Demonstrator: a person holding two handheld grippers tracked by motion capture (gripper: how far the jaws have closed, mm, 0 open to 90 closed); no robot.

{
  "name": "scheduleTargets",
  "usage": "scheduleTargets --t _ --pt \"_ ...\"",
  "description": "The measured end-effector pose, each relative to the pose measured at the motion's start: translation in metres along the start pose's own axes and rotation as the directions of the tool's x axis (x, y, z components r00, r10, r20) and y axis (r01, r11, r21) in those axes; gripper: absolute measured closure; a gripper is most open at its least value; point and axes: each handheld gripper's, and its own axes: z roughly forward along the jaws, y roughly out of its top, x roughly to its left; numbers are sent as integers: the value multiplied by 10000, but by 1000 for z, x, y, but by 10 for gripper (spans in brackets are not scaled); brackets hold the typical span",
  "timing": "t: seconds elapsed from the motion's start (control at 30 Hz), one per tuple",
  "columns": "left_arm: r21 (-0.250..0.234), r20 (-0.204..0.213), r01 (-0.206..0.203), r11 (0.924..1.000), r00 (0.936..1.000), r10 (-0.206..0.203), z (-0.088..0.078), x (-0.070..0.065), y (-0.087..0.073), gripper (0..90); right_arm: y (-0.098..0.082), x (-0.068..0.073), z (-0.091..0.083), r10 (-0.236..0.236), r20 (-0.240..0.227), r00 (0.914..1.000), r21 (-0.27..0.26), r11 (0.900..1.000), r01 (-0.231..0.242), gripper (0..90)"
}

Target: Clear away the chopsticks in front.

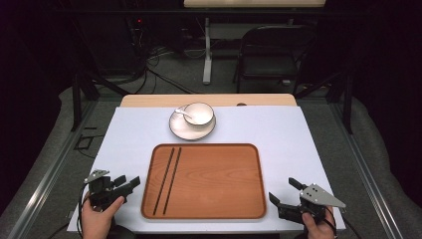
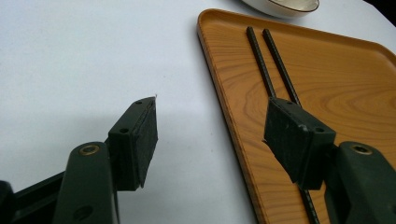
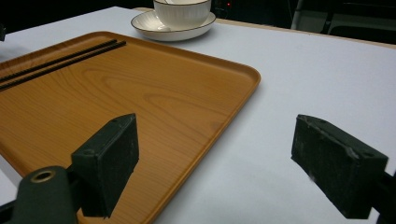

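On the near left edge of the white tabletop (image 1: 74,164), a hand (image 1: 97,216) holds the left gripper (image 1: 127,183) just beside the left rim of the wooden tray (image 1: 214,179). Its jaws stand wide apart and hold nothing. From the left gripper view, the left gripper (image 2: 210,135) has one jaw over the bare white tabletop (image 2: 70,60) and the other over the tray (image 2: 336,93), right above the near end of the chopsticks (image 2: 273,65), with the tray rim running between the two jaws.

Moving rightward, the tray lies flat in the middle of the tabletop. The two black chopsticks (image 1: 168,179) lie side by side in its left part, close together and roughly parallel, running from the far rim toward the near rim. The rest of the tray surface is bare wood.

Beyond the far rim of the tray, a white bowl (image 1: 199,113) sits on a white saucer (image 1: 180,130), with a white spoon (image 1: 182,113) resting in the bowl. In the right gripper view the bowl (image 3: 182,13) and saucer (image 3: 149,24) stand just past the far edge of the tray (image 3: 140,88).

At the near right corner, the other hand (image 1: 318,226) holds the right gripper (image 1: 283,191) near the tray's right rim, apart from it. Its jaws are also spread wide with nothing between them; seen from the right gripper view, the right gripper (image 3: 215,154) has one jaw over the tray's near corner and the other over the white tabletop (image 3: 327,74).
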Motion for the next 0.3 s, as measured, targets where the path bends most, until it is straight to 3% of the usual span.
scheduleTargets --t 0.2,0.3 --pt "32 -112 42 10000 9999 -42 2 -1 0 351 0 -1 -1 -3 30 10000 -20 10000 3 145" --pt "120 -103 96 9999 9999 -95 2 0 1 351 0 -3 0 250 90 9996 108 9996 -251 145"
